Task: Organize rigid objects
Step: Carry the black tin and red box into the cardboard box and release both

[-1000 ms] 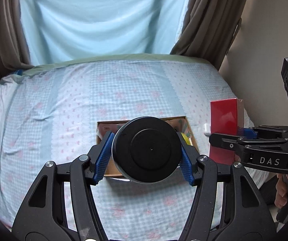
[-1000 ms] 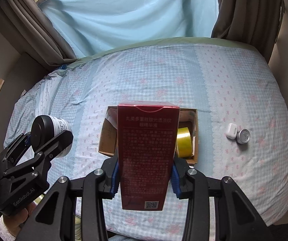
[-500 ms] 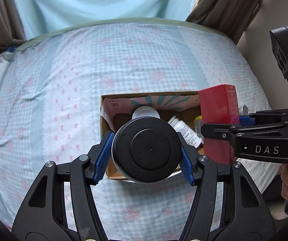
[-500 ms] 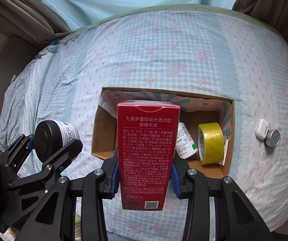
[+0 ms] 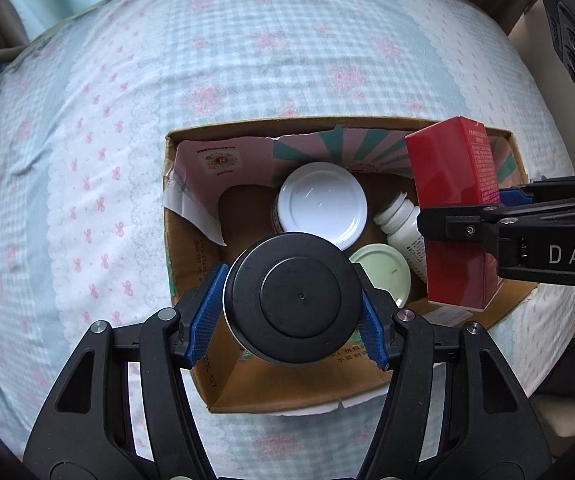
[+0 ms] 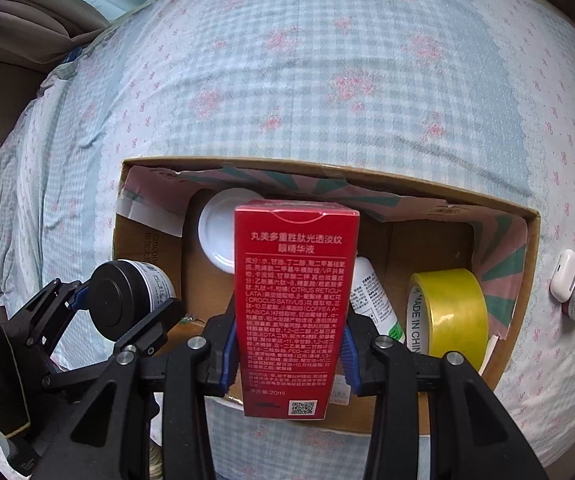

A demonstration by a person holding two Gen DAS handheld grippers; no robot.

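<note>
Cardboard box on bed, both loads above it
Left gripper grasps black-lidded jar; right gripper grasps red carton

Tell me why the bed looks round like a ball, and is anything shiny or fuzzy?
Left wrist view: the fisheye lens bulges the checked bedsheet and bends the cardboard box; soft daylight puts a pale sheen on the white jar lid. Right wrist view: same bulge, dark corners; the red box print reads sharp, the yellow tape roll shines a little, nothing looks blurred.
</note>
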